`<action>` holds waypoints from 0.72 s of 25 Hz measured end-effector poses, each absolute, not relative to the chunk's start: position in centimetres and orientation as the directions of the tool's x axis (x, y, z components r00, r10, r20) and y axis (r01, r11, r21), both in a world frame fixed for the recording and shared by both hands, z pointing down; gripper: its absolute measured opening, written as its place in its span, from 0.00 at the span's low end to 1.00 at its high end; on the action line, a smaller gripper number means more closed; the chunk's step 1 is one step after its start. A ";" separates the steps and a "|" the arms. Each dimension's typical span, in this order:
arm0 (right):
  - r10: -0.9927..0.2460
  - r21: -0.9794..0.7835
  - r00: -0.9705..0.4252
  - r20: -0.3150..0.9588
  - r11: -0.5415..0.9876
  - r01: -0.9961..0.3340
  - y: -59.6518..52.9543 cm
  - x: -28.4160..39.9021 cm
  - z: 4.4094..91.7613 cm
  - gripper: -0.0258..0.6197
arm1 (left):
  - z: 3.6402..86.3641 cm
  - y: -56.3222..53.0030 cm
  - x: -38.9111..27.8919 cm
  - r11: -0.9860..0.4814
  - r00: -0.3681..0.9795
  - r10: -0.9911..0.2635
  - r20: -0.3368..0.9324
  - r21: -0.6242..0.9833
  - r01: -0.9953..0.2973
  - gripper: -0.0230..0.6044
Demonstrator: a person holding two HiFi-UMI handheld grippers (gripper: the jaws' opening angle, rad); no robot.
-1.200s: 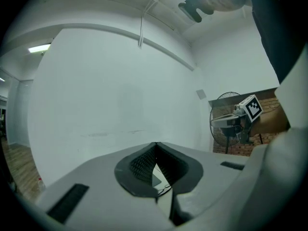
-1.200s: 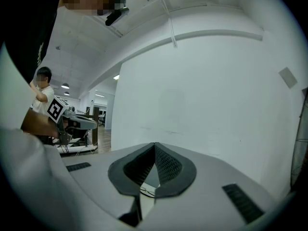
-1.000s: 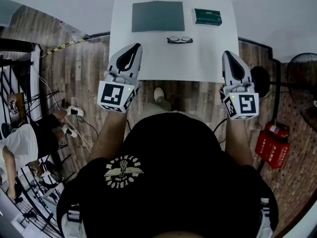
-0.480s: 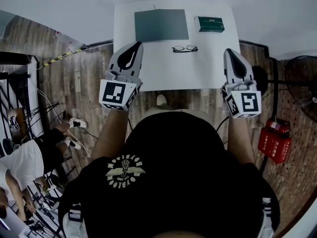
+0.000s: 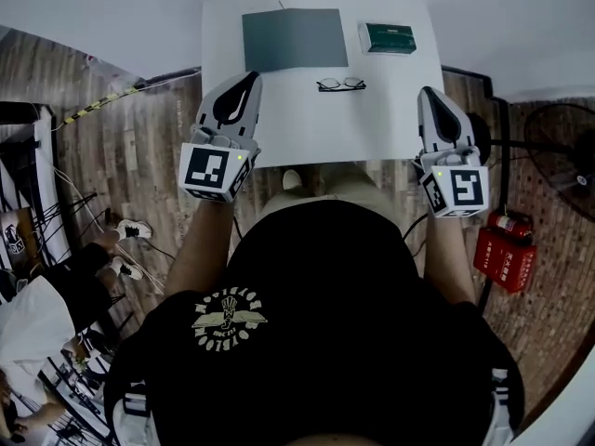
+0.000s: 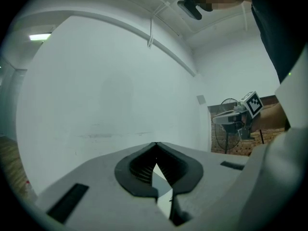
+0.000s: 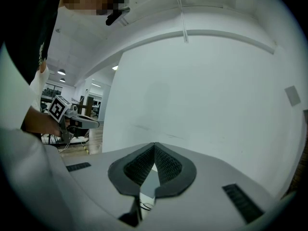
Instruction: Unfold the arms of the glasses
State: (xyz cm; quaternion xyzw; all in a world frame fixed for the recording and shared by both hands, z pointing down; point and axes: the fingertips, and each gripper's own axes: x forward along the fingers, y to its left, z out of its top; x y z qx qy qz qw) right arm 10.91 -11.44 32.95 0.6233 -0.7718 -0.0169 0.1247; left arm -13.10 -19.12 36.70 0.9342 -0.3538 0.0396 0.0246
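Note:
The black-framed glasses [image 5: 340,85] lie folded on the white table [image 5: 372,128], a little behind its middle. My left gripper [image 5: 249,78] hangs over the table's left front part, shut with nothing in it; its tips meet at the left gripper [image 6: 155,143]. Over the right front edge, my right gripper [image 5: 429,92] is also shut and empty, tips together at the right gripper [image 7: 154,144]. Both are nearer to me than the glasses and apart from them, one on each side. Both point level at a white wall.
A grey mat [image 5: 294,39] and a green box [image 5: 389,37] lie at the table's back. A fan [image 5: 569,165] and a red extinguisher box [image 5: 505,258] stand on the wooden floor at the right. Someone crouches at the lower left [image 5: 37,314].
Both grippers have edged forward, a little further over the table's front. Their jaws stay shut. The glasses have not moved on the table.

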 end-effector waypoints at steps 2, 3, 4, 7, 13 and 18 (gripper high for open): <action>-0.964 0.184 -0.202 0.176 0.233 -0.955 -11.7 10.7 33.2 0.04 | 36.6 -19.2 -13.6 -0.740 0.738 -0.669 0.093 0.011 -0.672 0.05; -0.962 0.184 -0.211 0.176 0.242 -0.953 -12.0 10.6 33.3 0.04 | 36.6 -19.4 -13.8 -0.734 0.732 -0.675 0.093 0.008 -0.679 0.05; -0.960 0.183 -0.221 0.175 0.252 -0.950 -12.4 10.4 33.4 0.04 | 36.6 -19.6 -14.0 -0.728 0.725 -0.682 0.093 0.005 -0.685 0.05; -0.953 0.181 -0.247 0.173 0.278 -0.943 -13.5 10.2 33.8 0.04 | 36.6 -20.1 -14.4 -0.711 0.708 -0.700 0.095 -0.001 -0.703 0.05; -0.940 0.177 -0.289 0.182 0.320 -0.931 -15.8 10.4 34.3 0.04 | 36.5 -21.0 -14.2 -0.680 0.676 -0.730 0.101 -0.003 -0.733 0.05; -0.924 0.169 -0.316 0.214 0.354 -0.920 -18.2 11.4 35.8 0.04 | 37.2 -22.4 -13.1 -0.667 0.662 -0.740 0.123 -0.001 -0.745 0.05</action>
